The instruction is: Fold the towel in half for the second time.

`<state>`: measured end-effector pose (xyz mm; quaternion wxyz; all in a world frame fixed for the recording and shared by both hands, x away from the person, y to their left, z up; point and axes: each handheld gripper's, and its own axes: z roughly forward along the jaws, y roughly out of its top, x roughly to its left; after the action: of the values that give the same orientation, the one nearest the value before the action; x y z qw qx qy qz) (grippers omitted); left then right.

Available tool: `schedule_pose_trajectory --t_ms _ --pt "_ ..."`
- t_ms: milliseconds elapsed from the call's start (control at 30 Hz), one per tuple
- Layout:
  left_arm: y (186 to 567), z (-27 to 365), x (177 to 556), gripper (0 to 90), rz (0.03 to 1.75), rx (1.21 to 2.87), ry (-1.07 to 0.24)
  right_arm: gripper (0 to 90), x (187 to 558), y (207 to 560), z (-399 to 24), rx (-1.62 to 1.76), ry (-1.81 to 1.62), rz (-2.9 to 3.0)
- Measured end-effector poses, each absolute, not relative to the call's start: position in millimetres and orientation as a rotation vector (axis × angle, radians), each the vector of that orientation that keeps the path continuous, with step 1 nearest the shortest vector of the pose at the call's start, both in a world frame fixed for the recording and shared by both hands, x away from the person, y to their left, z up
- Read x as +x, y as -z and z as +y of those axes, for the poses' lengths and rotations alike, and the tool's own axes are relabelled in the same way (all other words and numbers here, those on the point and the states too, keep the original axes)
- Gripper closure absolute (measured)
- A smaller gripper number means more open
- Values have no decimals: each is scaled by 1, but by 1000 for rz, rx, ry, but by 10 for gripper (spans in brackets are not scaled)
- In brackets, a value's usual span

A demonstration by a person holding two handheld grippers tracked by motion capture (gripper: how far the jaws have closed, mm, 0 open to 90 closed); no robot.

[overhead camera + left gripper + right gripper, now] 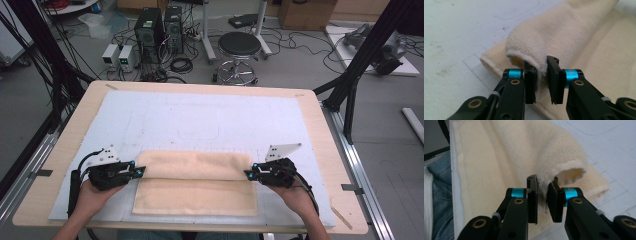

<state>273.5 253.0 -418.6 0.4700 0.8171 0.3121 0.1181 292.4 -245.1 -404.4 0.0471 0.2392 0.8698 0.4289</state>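
At the lower middle of the high view, a cream towel lies on a white mat that covers most of a pale wooden table. The towel's far part is turned back over itself, so a thicker band runs across its upper half from left to right, with a single flat layer nearer the bottom edge of the frame.

The left gripper sits at the left end of that folded band, held in a hand coming up from the bottom left. In the left gripper view the jaws stand narrow, with the curled edge of the towel between them; a small gap shows beside the cloth, and whether the pads press on it cannot be told.

The right gripper sits at the right end of the band, held by the other hand at the lower right. In the right gripper view its jaws are likewise narrow around the towel's rolled hem, the cloth looping open just right of centre; here too the grip itself cannot be judged.

A round black stool stands on the floor beyond the table, at the top centre of the high view.
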Motion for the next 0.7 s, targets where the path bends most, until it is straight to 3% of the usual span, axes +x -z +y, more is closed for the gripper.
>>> schedule_pose_trajectory --t_ms 367,567,700 --pt "411 271 270 494 804 1996 -303 507 292 398 -264 821 -1333 2563" --pt "404 263 290 368 813 1986 -274 425 309 393 -252 819 -1316 2565" --pt "405 256 304 338 826 1989 -253 406 325 396 -242 818 -1327 2600"
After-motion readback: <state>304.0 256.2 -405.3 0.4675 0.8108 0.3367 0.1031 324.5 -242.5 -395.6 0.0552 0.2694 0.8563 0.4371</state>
